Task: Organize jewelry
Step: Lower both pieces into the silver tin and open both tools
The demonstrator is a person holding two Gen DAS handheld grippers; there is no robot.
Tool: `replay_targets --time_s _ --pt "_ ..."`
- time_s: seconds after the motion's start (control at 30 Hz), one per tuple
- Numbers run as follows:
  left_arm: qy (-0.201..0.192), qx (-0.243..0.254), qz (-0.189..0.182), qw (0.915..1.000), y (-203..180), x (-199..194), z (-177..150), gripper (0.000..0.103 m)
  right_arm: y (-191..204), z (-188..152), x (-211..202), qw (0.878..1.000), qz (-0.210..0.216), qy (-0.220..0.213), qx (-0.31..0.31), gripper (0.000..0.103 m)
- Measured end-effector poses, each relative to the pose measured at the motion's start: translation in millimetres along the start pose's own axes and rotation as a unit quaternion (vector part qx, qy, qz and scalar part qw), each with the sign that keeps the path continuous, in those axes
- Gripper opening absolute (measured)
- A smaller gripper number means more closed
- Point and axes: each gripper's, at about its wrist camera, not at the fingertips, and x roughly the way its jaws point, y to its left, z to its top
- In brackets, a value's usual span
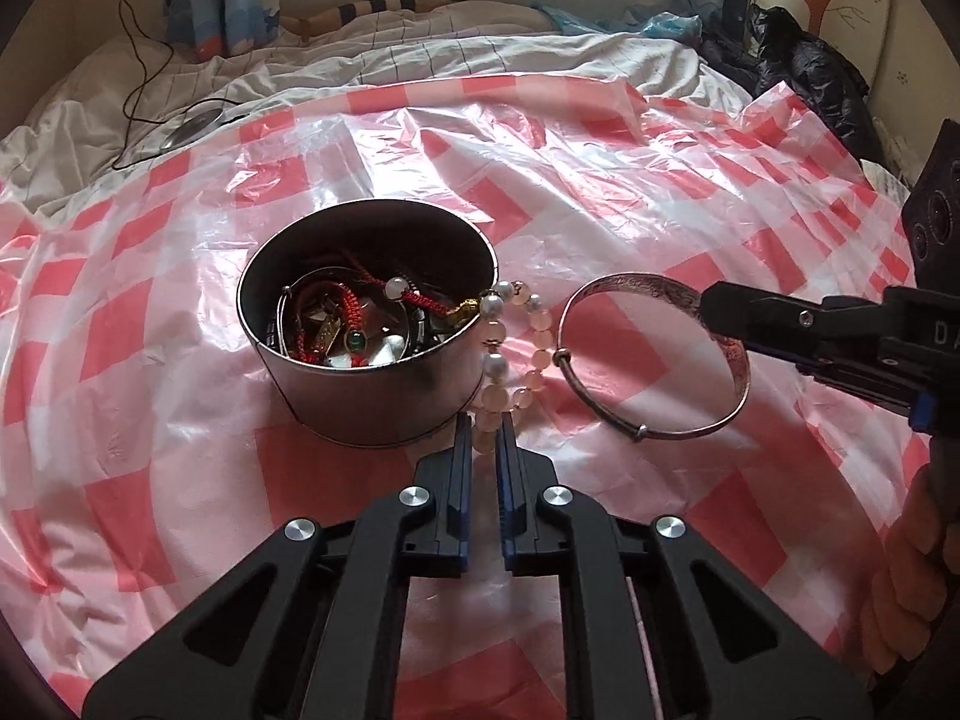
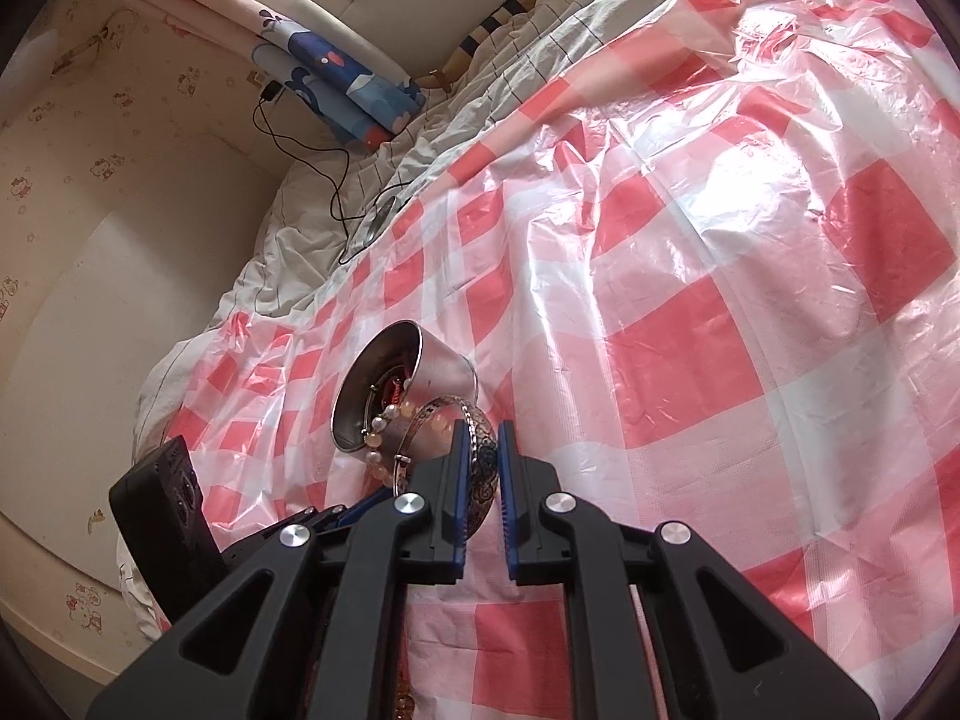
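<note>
A round metal tin [image 1: 372, 384] sits on the red-and-white checked plastic sheet [image 1: 180, 360], filled with mixed jewelry: red cord pieces, a green stone, gold bits. A pink and white bead bracelet [image 1: 510, 348] hangs over the tin's right rim. My left gripper [image 1: 485, 429] is shut on its lower end. My right gripper [image 1: 714, 318] is shut on an engraved silver bangle [image 1: 648, 420], held just right of the tin. In the right wrist view the bangle [image 2: 483, 456] sits between the fingers of the right gripper [image 2: 480, 438], with the tin [image 2: 408, 378] and beads [image 2: 384, 420] just beyond.
The sheet covers a bed with a rumpled white checked duvet [image 1: 420, 54]. A black cable and round silver disc [image 1: 192, 123] lie at the far left. Dark clothing [image 1: 798, 66] is piled at the far right. A wall [image 2: 90, 240] borders the bed.
</note>
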Motion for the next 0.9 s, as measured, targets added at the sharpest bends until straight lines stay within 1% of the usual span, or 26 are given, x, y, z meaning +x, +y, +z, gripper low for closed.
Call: replay_targets --time_s 0.13,0.23,0.37,0.43,0.47,0.53,0.6,0.7,0.73,0.77,0.8,0.83,0.9 --pt "-0.017 -0.010 -0.030 0.9993 2 -11 5 0.007 0 0 -2 1.000 0.001 -0.004 0.002 0.011" --pt "-0.040 -0.020 -0.057 0.9974 4 -27 11 0.007 -2 1 -3 1.000 0.005 -0.006 0.007 0.011" --pt "-0.097 -0.022 -0.078 0.9920 9 -60 23 0.007 -5 3 -8 0.999 0.038 -0.015 0.023 0.011" --pt "-0.117 -0.029 -0.081 0.9893 16 -70 28 0.007 -5 4 -12 0.998 0.053 -0.024 0.029 0.011" --pt "-0.130 -0.034 -0.089 0.9870 21 -74 30 0.007 -5 5 -14 0.997 0.059 -0.029 0.031 0.011" --pt "-0.143 -0.042 -0.094 0.9844 29 -77 34 0.007 -3 7 -17 0.996 0.069 -0.039 0.035 0.011" --pt "-0.150 -0.053 -0.109 0.9812 38 -76 38 0.007 2 9 -21 0.995 0.074 -0.054 0.031 0.011" --pt "-0.141 -0.073 -0.118 0.9803 51 -61 44 0.007 13 14 -20 0.994 0.083 -0.066 0.020 0.011" --pt "-0.121 -0.079 -0.122 0.9820 55 -48 47 0.007 16 15 -18 0.994 0.083 -0.066 0.014 0.011" --pt "-0.098 -0.081 -0.116 0.9851 57 -37 48 0.007 19 16 -16 0.994 0.083 -0.064 0.010 0.011" --pt "-0.073 -0.083 -0.092 0.9896 59 -24 48 0.007 22 17 -12 0.995 0.080 -0.063 0.005 0.011" --pt "-0.046 -0.088 -0.078 0.9920 62 -12 47 0.007 23 19 -8 0.995 0.079 -0.061 0.003 0.011" --pt "-0.015 -0.106 -0.087 0.9905 68 -3 45 0.011 27 23 0 0.995 0.078 -0.059 0.000 0.011"
